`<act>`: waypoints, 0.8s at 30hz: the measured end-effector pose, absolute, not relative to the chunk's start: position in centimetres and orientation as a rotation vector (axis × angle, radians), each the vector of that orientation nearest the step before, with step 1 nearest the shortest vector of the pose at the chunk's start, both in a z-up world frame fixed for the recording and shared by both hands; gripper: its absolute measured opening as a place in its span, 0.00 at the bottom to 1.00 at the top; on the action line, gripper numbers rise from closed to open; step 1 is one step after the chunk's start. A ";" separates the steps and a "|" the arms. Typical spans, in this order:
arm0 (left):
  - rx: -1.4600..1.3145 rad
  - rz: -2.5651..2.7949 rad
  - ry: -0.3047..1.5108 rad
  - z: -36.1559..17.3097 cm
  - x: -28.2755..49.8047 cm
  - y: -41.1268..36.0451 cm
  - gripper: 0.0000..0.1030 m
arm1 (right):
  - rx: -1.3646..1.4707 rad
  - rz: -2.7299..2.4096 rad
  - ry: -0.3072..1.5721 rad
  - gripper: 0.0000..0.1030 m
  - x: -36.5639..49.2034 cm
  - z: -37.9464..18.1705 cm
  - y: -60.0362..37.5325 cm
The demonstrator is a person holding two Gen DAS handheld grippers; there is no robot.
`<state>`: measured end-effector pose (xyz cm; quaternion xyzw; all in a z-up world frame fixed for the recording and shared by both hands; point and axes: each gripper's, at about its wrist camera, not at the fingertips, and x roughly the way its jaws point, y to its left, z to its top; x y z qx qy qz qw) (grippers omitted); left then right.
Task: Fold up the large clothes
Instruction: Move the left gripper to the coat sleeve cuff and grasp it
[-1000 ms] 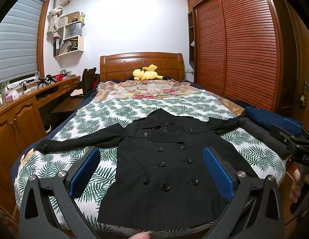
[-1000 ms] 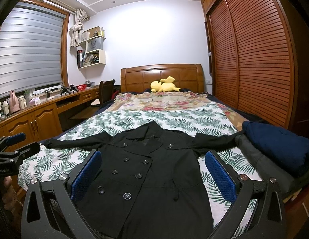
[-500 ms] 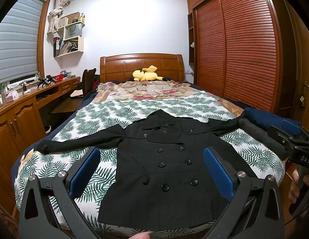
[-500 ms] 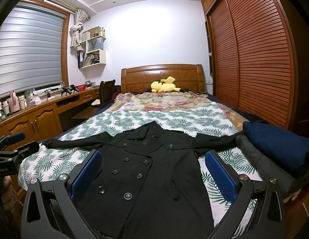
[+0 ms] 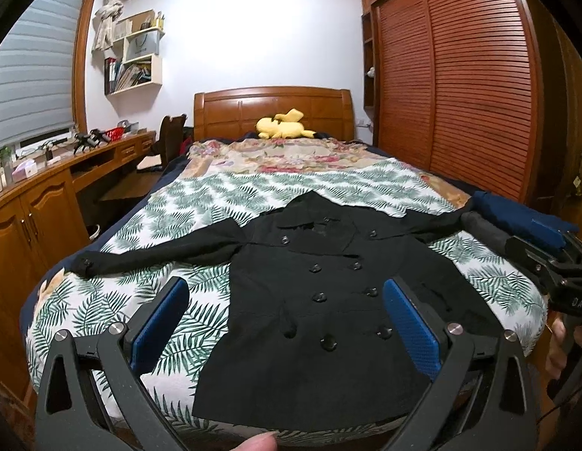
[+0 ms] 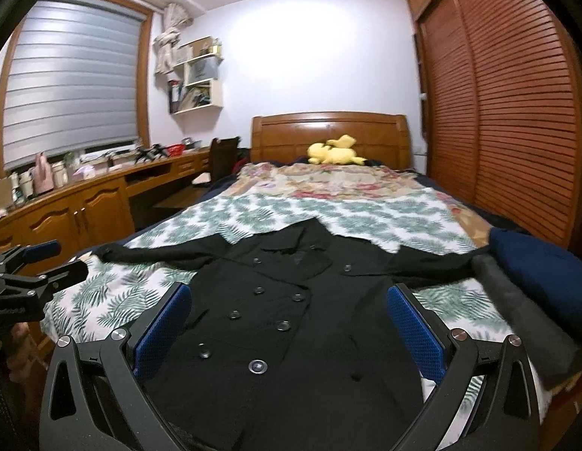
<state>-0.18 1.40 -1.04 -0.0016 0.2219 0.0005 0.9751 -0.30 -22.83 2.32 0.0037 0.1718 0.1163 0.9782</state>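
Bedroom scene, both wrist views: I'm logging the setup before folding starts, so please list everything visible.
Coat: one, black, spread flat on the bed, sleeves out, buttons up.
Bedspread: one, white with green leaves, under the coat.
Floral cover: one, behind the bedspread.
Plush toy: one, yellow, by the headboard.
Headboard: one, wooden.
Folded clothes: navy and grey, bed's right edge.
Wardrobe: brown slatted doors, right wall.
Desk: wooden, under the window, cluttered.
Wall shelf: white, holding books.
Left gripper: open, empty.
Right gripper: open, empty.
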 end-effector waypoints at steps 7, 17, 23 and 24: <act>-0.027 0.040 0.477 -2.7 1.1 3.9 1.00 | -0.022 0.316 0.368 1.00 3.2 1.7 -21.7; -0.024 0.093 0.520 -4.9 3.0 6.3 1.00 | -0.018 0.407 0.386 1.00 6.8 1.4 -22.1; -0.047 0.136 0.565 -6.4 3.8 7.9 1.00 | 0.011 0.481 0.376 1.00 10.1 0.6 -21.7; -0.046 0.148 0.573 -6.7 3.9 8.2 1.00 | 0.021 0.495 0.379 1.00 10.8 0.4 -21.7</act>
